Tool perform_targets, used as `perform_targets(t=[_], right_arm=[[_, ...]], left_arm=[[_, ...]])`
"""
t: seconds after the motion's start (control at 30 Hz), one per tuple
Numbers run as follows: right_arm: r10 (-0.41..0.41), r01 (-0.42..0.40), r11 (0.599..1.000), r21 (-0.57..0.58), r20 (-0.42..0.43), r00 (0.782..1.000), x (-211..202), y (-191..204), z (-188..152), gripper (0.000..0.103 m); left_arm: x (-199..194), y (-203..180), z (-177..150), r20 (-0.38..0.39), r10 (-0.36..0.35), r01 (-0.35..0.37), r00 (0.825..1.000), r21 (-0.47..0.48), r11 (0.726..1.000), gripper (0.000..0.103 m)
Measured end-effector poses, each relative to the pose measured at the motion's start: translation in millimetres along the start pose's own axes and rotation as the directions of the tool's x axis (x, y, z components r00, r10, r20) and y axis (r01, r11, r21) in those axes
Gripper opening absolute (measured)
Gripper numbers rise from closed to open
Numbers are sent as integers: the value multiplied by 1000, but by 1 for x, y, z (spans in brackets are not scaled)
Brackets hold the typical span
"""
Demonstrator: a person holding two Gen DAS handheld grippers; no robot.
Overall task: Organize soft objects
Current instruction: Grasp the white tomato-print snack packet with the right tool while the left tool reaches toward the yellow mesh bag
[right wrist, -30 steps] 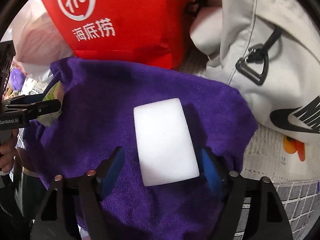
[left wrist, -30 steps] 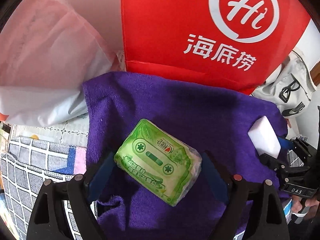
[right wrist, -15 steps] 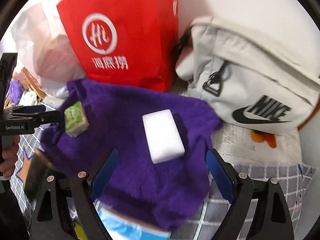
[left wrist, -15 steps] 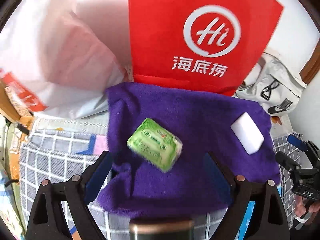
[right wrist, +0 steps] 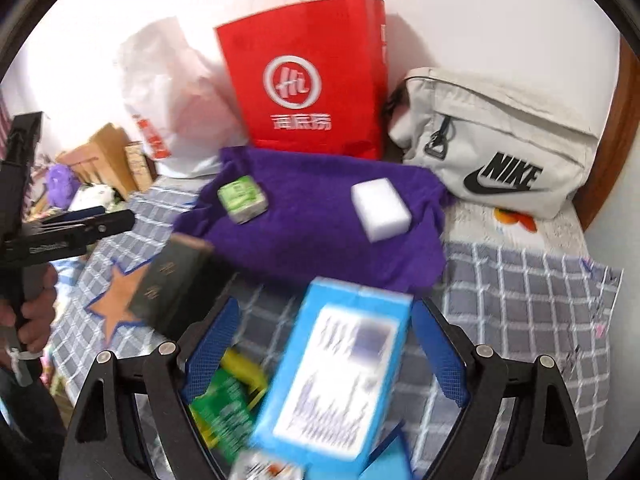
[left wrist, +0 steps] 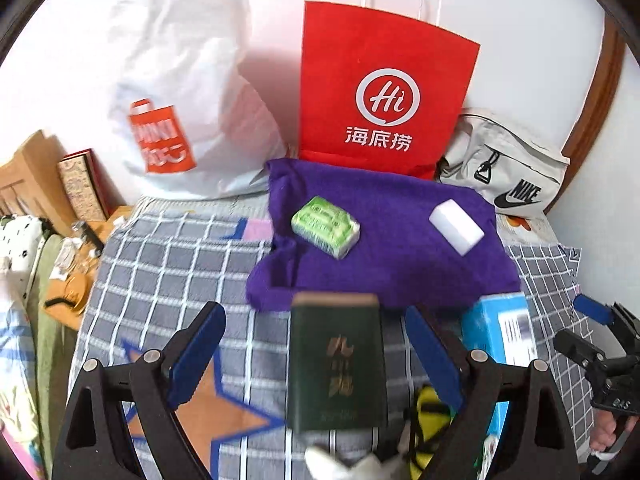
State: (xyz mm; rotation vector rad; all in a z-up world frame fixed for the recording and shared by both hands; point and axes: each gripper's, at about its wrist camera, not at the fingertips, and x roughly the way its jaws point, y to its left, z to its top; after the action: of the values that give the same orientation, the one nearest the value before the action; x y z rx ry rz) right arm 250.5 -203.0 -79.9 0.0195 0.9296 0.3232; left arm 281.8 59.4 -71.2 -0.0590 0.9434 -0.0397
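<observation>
A purple towel (left wrist: 400, 264) (right wrist: 320, 240) lies on the checked bed cover. On it rest a green tissue pack (left wrist: 325, 226) (right wrist: 241, 199) at the left and a white sponge block (left wrist: 456, 227) (right wrist: 381, 209) at the right. My left gripper (left wrist: 316, 348) is open and empty, pulled back well short of the towel, with a dark green booklet (left wrist: 336, 364) lying between its fingers' lines. My right gripper (right wrist: 324, 344) is open and empty, above a blue box (right wrist: 336, 380).
A red paper bag (left wrist: 384, 104), a white plastic bag (left wrist: 180, 120) and a grey Nike pouch (left wrist: 508, 168) stand behind the towel against the wall. Green and yellow packets (right wrist: 228, 404) lie by the blue box. Wooden furniture and clutter sit at the left.
Both grippers have drawn back from the towel, leaving the tissue pack and the sponge lying on it. The booklet and the blue box have come into view below them.
</observation>
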Motion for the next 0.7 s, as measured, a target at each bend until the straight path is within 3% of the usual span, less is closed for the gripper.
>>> perform_targets(t=[0.13,0.33,0.7], right_arm=[[20,-20,1000,-16,-14,1000,-15,15,-32,77],[66,-66,998,-14,-49,997,-23,24,-81,77],[90,-86,996,34,-145,985,16,20,-139,79]], left_arm=[[-20,6,-29,5,-12,12,1000,-18,1000,91],[-33,8,-68,14,-5,6,1000,-26,1000,91],[-30,12,-133,-13,-37,36,999,-41,998,91]])
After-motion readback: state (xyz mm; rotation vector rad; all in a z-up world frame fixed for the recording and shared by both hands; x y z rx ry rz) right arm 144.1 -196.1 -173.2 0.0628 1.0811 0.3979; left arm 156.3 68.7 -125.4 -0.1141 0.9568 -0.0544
